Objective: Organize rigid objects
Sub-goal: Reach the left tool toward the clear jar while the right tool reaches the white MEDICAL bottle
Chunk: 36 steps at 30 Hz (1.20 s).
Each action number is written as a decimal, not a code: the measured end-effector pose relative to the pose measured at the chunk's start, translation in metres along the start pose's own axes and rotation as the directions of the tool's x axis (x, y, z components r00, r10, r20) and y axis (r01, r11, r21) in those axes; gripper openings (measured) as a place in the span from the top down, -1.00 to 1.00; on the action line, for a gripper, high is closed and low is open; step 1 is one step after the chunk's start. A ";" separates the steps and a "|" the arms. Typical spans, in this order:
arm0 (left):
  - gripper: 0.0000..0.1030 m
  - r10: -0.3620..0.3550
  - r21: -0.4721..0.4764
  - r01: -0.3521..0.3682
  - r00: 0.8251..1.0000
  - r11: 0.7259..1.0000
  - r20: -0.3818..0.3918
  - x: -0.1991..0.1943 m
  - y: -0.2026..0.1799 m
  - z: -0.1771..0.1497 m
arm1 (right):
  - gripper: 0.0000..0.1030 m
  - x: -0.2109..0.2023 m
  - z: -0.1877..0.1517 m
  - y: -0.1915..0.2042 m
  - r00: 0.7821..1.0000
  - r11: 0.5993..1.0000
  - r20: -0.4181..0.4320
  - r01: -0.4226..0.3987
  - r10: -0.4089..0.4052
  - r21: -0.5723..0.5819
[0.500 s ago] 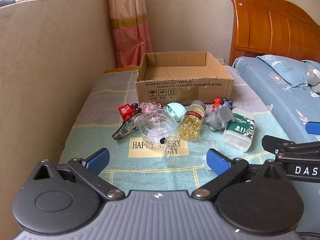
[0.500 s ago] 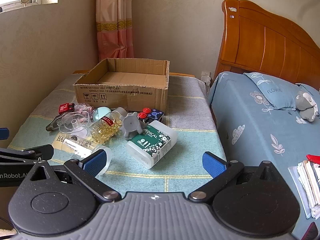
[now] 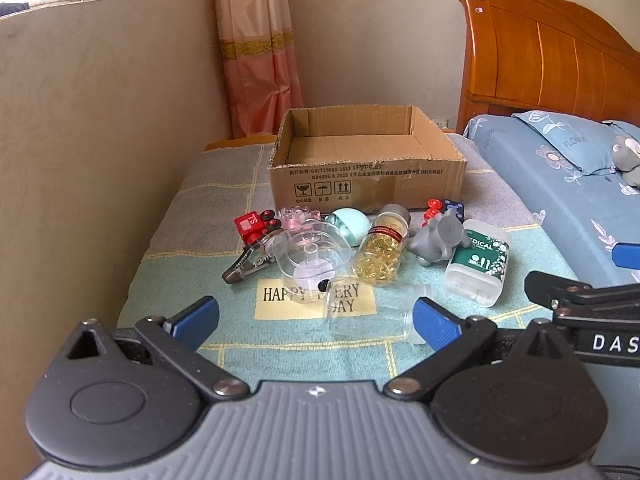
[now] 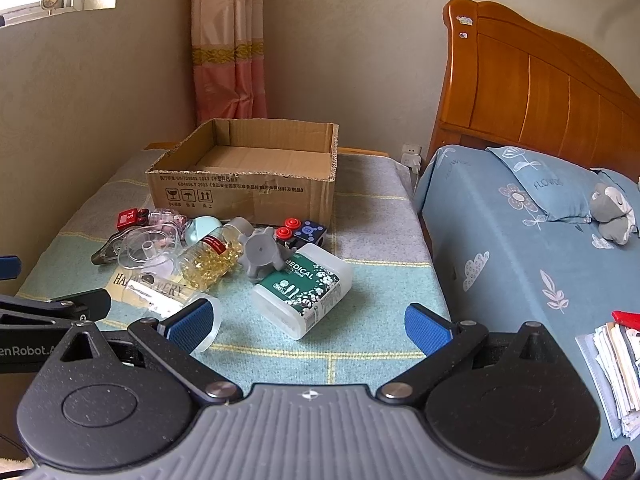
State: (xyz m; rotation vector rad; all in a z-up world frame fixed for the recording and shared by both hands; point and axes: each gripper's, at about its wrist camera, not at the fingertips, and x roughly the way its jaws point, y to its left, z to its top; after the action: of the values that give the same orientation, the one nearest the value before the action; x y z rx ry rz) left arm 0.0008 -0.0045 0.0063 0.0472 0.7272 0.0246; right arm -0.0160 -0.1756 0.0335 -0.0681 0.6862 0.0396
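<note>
An open cardboard box (image 3: 366, 184) stands at the back of a cloth-covered table; it also shows in the right wrist view (image 4: 244, 196). In front of it lie a pill bottle of yellow capsules (image 3: 380, 252), a white-and-green medical swab box (image 3: 478, 262), a grey toy (image 3: 438, 238), a clear cup (image 3: 312, 258), a clear jar on its side (image 3: 372, 312), a red toy (image 3: 254, 224) and a mint egg shape (image 3: 350, 226). My left gripper (image 3: 316, 322) is open and empty, near the clear jar. My right gripper (image 4: 308, 326) is open and empty, just short of the swab box (image 4: 304, 288).
A wall runs along the table's left side. A bed with blue bedding (image 4: 520, 248) and a wooden headboard (image 4: 532, 92) lies to the right. A grey plush toy (image 4: 612, 212) rests on the bed. A stack of papers (image 4: 616, 364) lies at the right edge.
Both grippers have shifted only slightly; the objects stay where they were.
</note>
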 end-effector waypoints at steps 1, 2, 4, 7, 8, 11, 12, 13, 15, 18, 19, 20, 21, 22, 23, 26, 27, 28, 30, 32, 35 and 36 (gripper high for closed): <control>-0.98 -0.002 -0.001 0.002 1.000 1.000 0.001 0.000 0.000 0.000 | -1.00 0.000 0.000 0.000 1.000 1.000 0.000 0.000 0.000 0.000; -0.98 -0.003 -0.002 0.003 1.000 1.000 0.001 0.000 0.000 0.000 | -1.00 0.000 0.000 0.000 1.000 1.000 0.000 -0.001 0.001 0.000; -0.98 -0.007 -0.005 0.007 1.000 1.000 -0.002 0.002 0.001 0.000 | -1.00 0.001 0.000 0.001 1.000 1.000 0.000 -0.001 0.001 -0.001; -0.98 -0.012 -0.003 0.012 1.000 1.000 0.000 0.003 0.001 0.000 | -1.00 0.001 0.000 0.000 1.000 1.000 0.001 0.000 0.000 -0.001; -0.98 -0.015 -0.003 0.015 1.000 1.000 0.001 0.003 0.001 0.000 | -1.00 0.001 0.000 0.000 1.000 1.000 0.001 0.000 0.000 -0.001; -0.98 -0.025 -0.002 0.025 1.000 1.000 0.006 0.005 0.000 0.000 | -1.00 0.002 0.001 0.000 1.000 1.000 0.000 0.000 0.000 0.000; -0.98 -0.028 0.002 0.028 1.000 1.000 0.008 0.006 0.000 0.000 | -1.00 0.002 0.001 0.000 1.000 1.000 0.000 0.000 0.000 0.000; -0.98 -0.031 0.006 0.031 0.999 1.000 0.010 0.007 0.000 0.000 | -1.00 0.002 0.001 0.000 1.000 1.000 0.001 -0.001 0.001 0.000; -0.98 -0.033 0.013 0.033 0.999 0.999 0.015 0.008 -0.001 0.001 | -1.00 0.004 0.001 -0.001 1.000 1.000 -0.001 -0.001 0.001 0.000; -0.98 -0.041 0.019 0.041 0.999 0.999 0.015 0.011 -0.001 0.001 | -1.00 0.005 0.001 -0.002 1.000 1.000 -0.002 -0.001 0.001 0.001; -0.98 -0.047 0.020 0.047 0.999 0.999 0.015 0.012 -0.001 0.001 | -1.00 0.005 0.001 -0.002 1.000 1.000 -0.003 -0.002 0.002 0.001; -0.98 -0.054 0.021 0.054 0.998 0.998 0.015 0.013 0.000 0.002 | -1.00 0.006 0.001 -0.002 1.000 1.000 -0.002 -0.003 0.003 0.001; -0.98 -0.066 0.023 0.065 0.998 0.998 0.016 0.015 0.000 0.002 | -1.00 0.006 0.001 -0.002 1.000 1.000 0.000 -0.005 0.005 -0.001; -0.98 -0.081 0.028 0.080 0.997 0.996 0.018 0.016 0.000 0.001 | -1.00 0.007 0.001 -0.003 1.000 1.000 0.004 -0.010 0.010 -0.003; -0.98 -0.096 0.035 0.095 0.995 0.995 0.018 0.017 0.001 0.001 | -1.00 0.007 0.001 -0.004 1.000 1.000 0.010 -0.017 0.017 -0.006; -0.99 -0.141 0.072 0.140 0.990 0.988 0.020 0.021 -0.001 0.000 | -1.00 0.006 -0.001 -0.006 0.998 0.999 0.030 -0.049 0.050 -0.021; -0.99 -0.154 0.087 0.152 0.988 0.985 0.021 0.022 -0.001 0.000 | -1.00 0.006 -0.002 -0.008 0.997 0.998 0.039 -0.060 0.061 -0.027; -0.99 -0.168 0.104 0.165 0.986 0.981 0.022 0.023 -0.002 -0.001 | -1.00 0.006 -0.002 -0.009 0.997 0.997 0.046 -0.068 0.069 -0.032; -0.99 -0.186 0.133 0.182 0.982 0.974 0.017 0.026 -0.006 -0.001 | -1.00 0.007 -0.004 -0.012 0.995 0.996 0.058 -0.082 0.084 -0.040; -0.99 -0.205 0.162 0.201 0.979 0.966 0.010 0.030 -0.009 -0.002 | -1.00 0.010 -0.005 -0.016 0.994 0.994 0.058 -0.095 0.097 -0.044; -0.99 -0.227 0.171 0.228 0.974 0.958 -0.028 0.041 -0.011 -0.003 | -1.00 0.016 -0.009 -0.022 0.993 0.993 0.052 -0.104 0.107 -0.060; -0.99 -0.227 0.168 0.231 0.973 0.958 -0.043 0.046 -0.011 -0.003 | -1.00 0.018 -0.010 -0.023 0.993 0.992 0.050 -0.106 0.110 -0.067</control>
State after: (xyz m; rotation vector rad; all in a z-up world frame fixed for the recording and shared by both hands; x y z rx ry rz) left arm 0.0335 -0.0141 -0.0271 0.1277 0.7526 -0.2606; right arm -0.0070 -0.1994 0.0155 -0.0915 0.6344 0.1672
